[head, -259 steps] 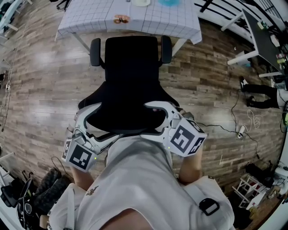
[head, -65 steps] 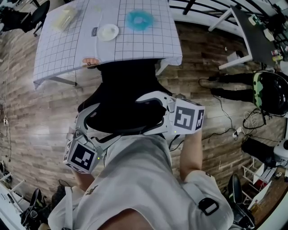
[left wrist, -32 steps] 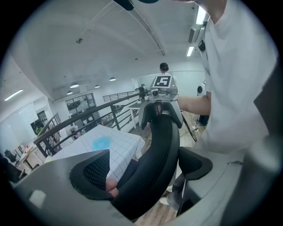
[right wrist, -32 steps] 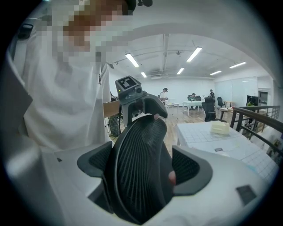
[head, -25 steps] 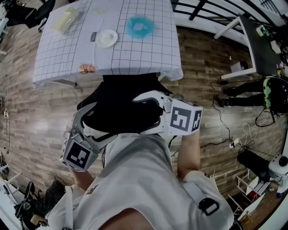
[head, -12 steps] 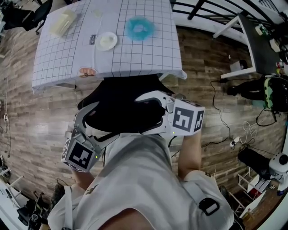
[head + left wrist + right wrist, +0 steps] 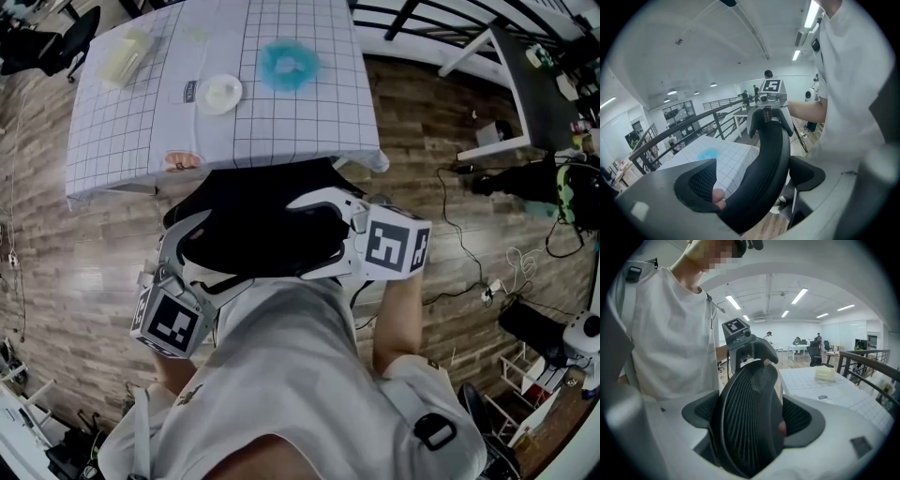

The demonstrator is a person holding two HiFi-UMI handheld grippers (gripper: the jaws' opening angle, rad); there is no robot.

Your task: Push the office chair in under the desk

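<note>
Left gripper and right gripper are both clamped on the office chair backrest's top edge; the seat's mostly under the desk; backrest just beside its near edge

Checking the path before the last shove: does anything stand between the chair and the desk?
Nothing visible does. The chair's front already sits beneath the desk's near edge, and the left gripper and right gripper clamp its backrest directly. The cloth hides the space underneath, so clutter there can't be ruled out.
</note>
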